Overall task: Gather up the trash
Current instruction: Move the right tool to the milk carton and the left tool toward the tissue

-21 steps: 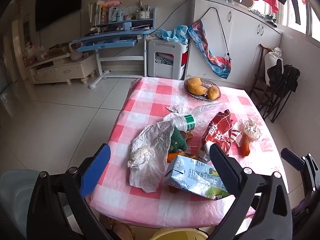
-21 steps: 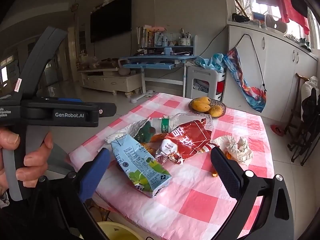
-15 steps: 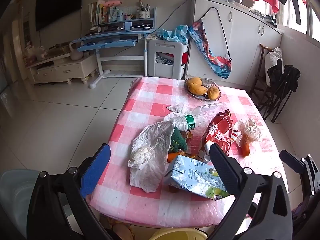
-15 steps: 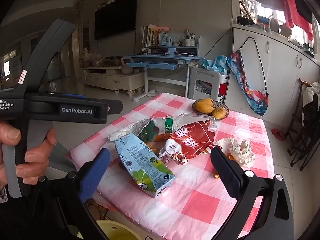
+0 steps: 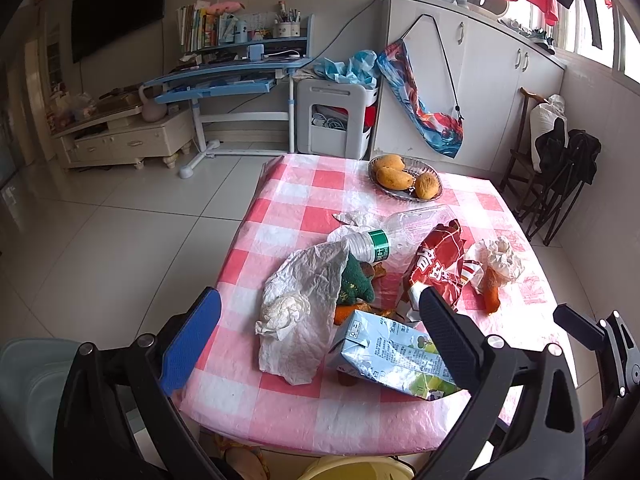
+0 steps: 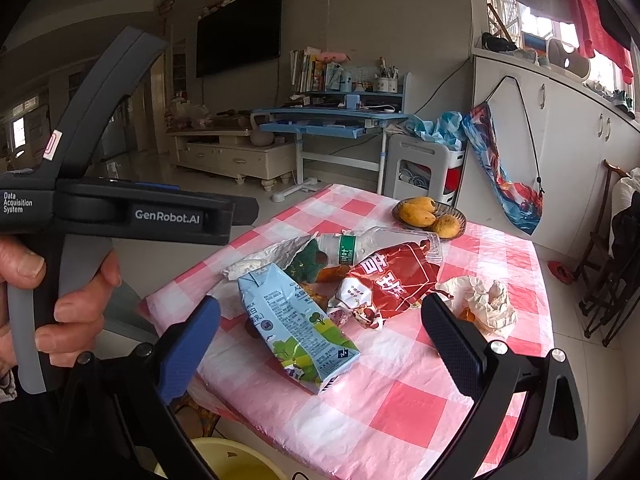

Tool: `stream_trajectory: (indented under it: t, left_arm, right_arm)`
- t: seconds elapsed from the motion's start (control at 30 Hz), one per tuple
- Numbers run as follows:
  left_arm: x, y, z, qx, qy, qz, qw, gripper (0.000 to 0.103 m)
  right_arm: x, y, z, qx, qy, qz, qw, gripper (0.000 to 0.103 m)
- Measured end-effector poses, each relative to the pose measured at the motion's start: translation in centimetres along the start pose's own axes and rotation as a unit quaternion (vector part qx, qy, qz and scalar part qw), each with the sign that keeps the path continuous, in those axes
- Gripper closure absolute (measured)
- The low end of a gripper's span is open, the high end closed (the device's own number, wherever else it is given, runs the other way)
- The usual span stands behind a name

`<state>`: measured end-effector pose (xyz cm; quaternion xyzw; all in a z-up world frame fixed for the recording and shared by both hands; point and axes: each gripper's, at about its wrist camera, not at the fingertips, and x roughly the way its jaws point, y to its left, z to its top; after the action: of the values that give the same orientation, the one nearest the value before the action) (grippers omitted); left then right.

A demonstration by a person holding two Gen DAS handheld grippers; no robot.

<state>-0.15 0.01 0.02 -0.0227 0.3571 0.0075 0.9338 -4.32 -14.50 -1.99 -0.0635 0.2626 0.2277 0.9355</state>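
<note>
Currently, left wrist view: left gripper (image 5: 320, 328) hangs above the near edge of the checked table (image 5: 280, 208), jaws spread wide, holding nothing. Trash is piled mid-table: milk carton (image 5: 394, 356) nearest, white wrapper (image 5: 304, 304) beside it. I'd take the carton first, across its narrow body.

Right wrist view: right gripper (image 6: 320, 332) is likewise fully spread and empty, carton (image 6: 296, 324) lying between its fingers' lines, untouched. Yellow bin (image 6: 224, 460) sits below the edge; drop there.

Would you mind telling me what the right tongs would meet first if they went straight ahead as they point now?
Most likely the milk carton: it lies nearest, low between the open right tongs. The red snack bag lies just behind it. Depth is unclear, so they might pass just above it.
</note>
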Motion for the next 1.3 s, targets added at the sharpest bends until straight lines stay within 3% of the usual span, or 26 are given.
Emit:
stream_trajectory:
  t: [0.23, 0.4, 0.57, 0.7, 0.87, 1.0, 1.3]
  left_arm:
    - [0.4, 0.7, -0.1, -0.004, -0.001, 0.019, 0.9998, 0.007]
    - [0.7, 2.6, 0.1, -0.043, -0.01, 0.023, 0.9988, 0.007]
    - [1.2, 2.1, -0.1, -0.023, 0.024, 0.028, 0.9991, 0.007]
    - [2.1, 2.6, -0.2, -0.035, 0.057, 0.035, 0.9972, 0.007]
    - [2.4, 4.9, -0.2, -0.067, 0.038, 0.058, 0.9953, 0.007]
    - [3.1, 6.1, -0.2, -0.084, 0.045, 0.061, 0.9936, 0.007]
    - [4.6, 5.2, -0.2, -0.057, 0.065, 0.052, 0.9949, 0.007]
  right_arm:
    - [0.2, 0.3, -0.2, -0.008, 0.006, 0.006, 1.0, 0.006]
    - [0.5, 0.5, -0.3, -0.011, 0.015, 0.014, 1.0, 0.007]
    - [1.1, 0.8, -0.6, -0.018, 0.027, 0.019, 0.999, 0.007]
    - [2.5, 0.8, -0.9, -0.02, 0.049, 0.027, 0.998, 0.007]
    - [3.9, 1.1, -1.1, -0.026, 0.067, 0.028, 0.997, 0.007]
    - [5.8, 1.2, -1.1, -0.024, 0.091, 0.035, 0.995, 0.007]
    - [8.6, 1.2, -0.9, -0.018, 0.114, 0.037, 0.993, 0.007]
